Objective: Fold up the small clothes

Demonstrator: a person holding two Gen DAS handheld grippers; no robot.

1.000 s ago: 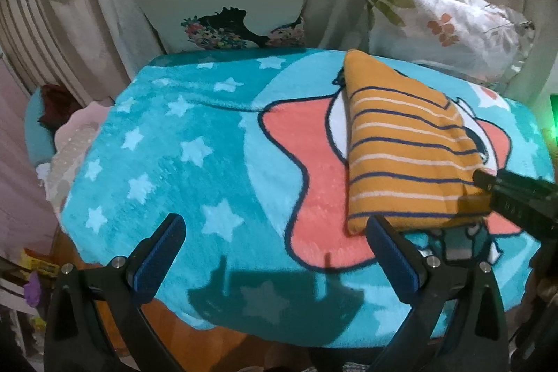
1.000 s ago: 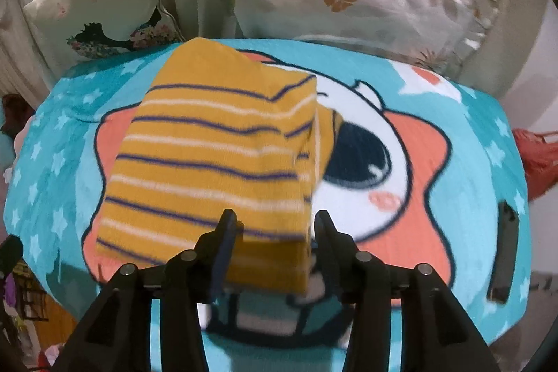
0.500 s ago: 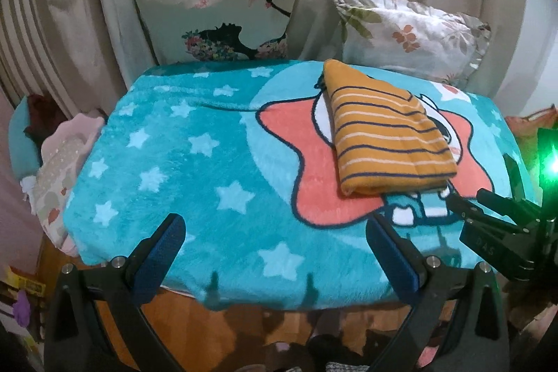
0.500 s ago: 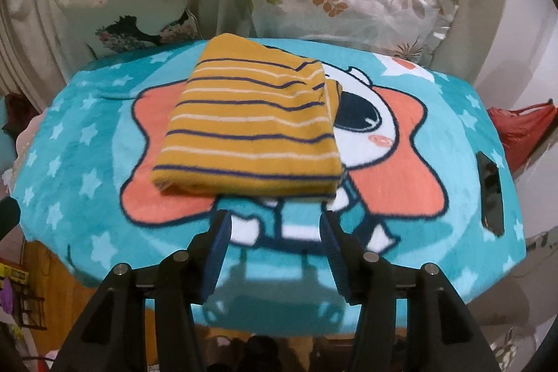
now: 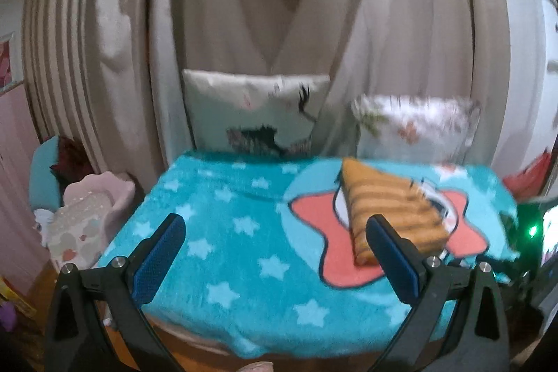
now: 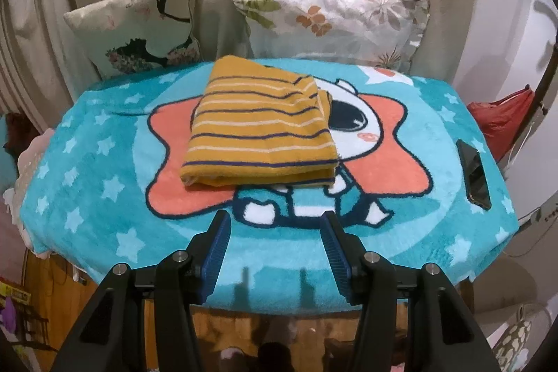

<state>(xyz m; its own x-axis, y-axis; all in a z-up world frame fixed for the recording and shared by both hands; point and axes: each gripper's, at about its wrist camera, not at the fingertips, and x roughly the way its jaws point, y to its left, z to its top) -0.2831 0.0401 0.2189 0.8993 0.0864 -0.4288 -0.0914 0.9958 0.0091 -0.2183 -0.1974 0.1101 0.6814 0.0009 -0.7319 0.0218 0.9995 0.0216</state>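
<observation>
Mustard-yellow knit garment with navy and cream stripes (image 6: 259, 124), folded into a thick rectangle, lies on the fluffy teal star-print blanket (image 6: 104, 183) over the cartoon star. Long axis runs front to back; folded edge faces the cameras. Left claw (image 5: 275, 255) spread wide, empty. Right claw (image 6: 275, 244) spread, empty, short of the garment.

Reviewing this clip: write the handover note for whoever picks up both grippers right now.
Left hand-held gripper: open, empty, above the blanket's near edge.
Right hand-held gripper: open, empty, short of the garment.
Striped yellow garment: folded into a flat rectangle on the star blanket, touched by neither gripper.
Done: the fold looks complete.
Left: no other clothes in view; perhaps square the right edge, where an inner layer peeks out.
</observation>
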